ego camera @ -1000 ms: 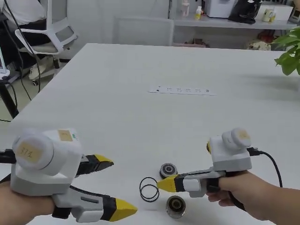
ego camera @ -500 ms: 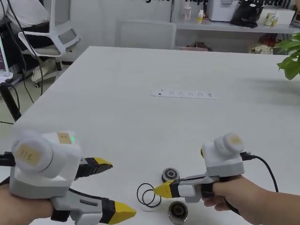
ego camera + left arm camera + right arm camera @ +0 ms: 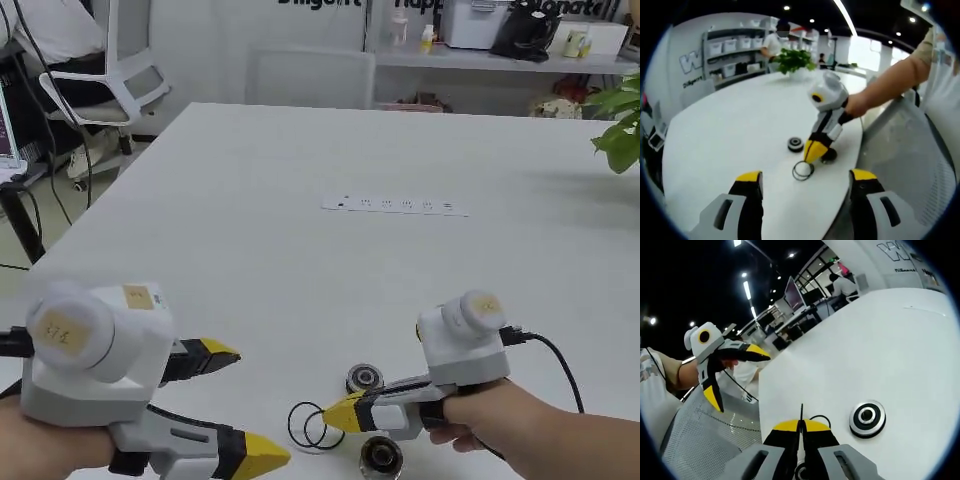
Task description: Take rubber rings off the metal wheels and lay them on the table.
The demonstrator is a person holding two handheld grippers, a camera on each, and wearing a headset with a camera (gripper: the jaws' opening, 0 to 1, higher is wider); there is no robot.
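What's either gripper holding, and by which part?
The right gripper seems to pinch a black rubber ring by its edge at the jaw tips; the left gripper is open, empty.

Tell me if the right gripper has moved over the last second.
Yes. The right gripper has slid left in the head view, farther from the upper metal wheel.

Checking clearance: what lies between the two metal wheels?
The right hand-held gripper, jaws shut, crosses between the far wheel and near wheel, in the head view.
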